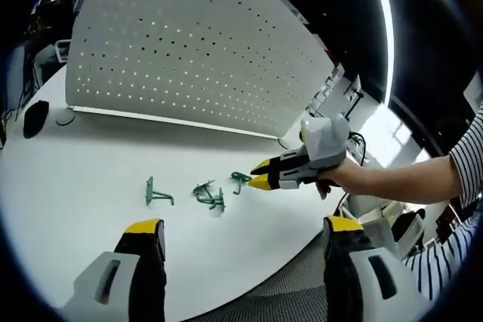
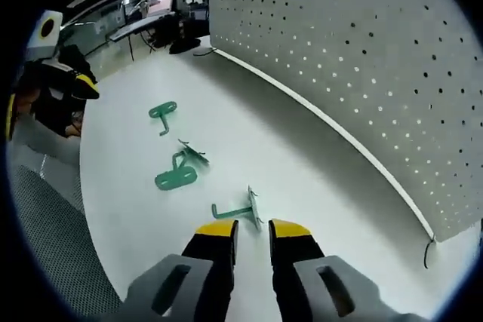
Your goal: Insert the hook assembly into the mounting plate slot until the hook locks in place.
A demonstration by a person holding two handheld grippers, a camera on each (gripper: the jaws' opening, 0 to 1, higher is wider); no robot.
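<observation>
Right tool (image 2: 253, 229) narrowly open around green hook (image 2: 240, 210); left tool (image 1: 245, 231) wide open.

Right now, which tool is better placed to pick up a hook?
Right. The right tool sits just short of the nearest green hook, tips almost on it. The left tool is wide open, farther back from the hooks on the white table.

Three green hooks (image 1: 198, 192) are lying on the white table (image 1: 83, 171) before the pegboard (image 1: 189, 50); the right gripper (image 1: 259, 173) is hovering beside them.
</observation>
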